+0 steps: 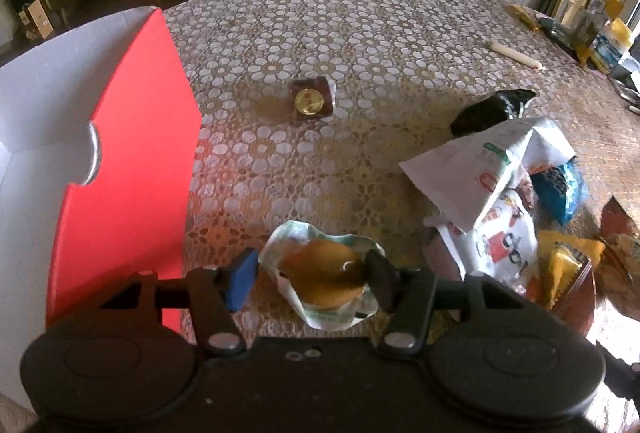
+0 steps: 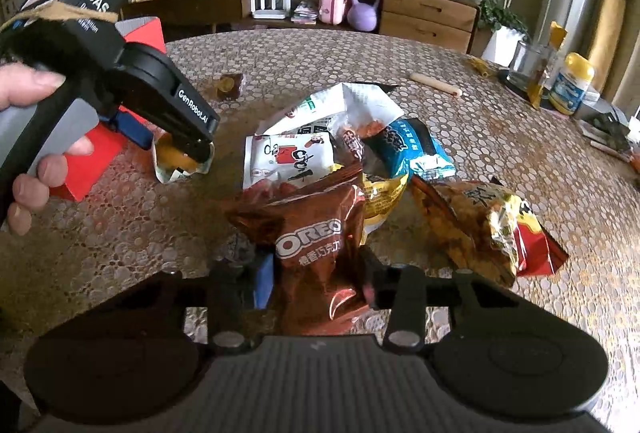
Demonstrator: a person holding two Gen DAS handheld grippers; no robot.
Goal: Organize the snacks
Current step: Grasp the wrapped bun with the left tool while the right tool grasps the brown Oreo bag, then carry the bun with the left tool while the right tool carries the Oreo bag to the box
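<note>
Two handheld grippers, both built of matte black plastic. The left gripper (image 1: 312,279) has a wide body with two large round housings, one at each side, each with a faint raised ring. Two black link arms run forward from silver round pivot bolts. One finger (image 1: 240,283) carries a blue pad, the other a black pad. Seen from the side it bears white lettering "GenRobot.AI", a grey handle and a blue trigger part. The right gripper (image 2: 316,279) matches it, with a ribbed grey top and silver bolts. A hand (image 2: 28,153) wraps the left handle.
</note>
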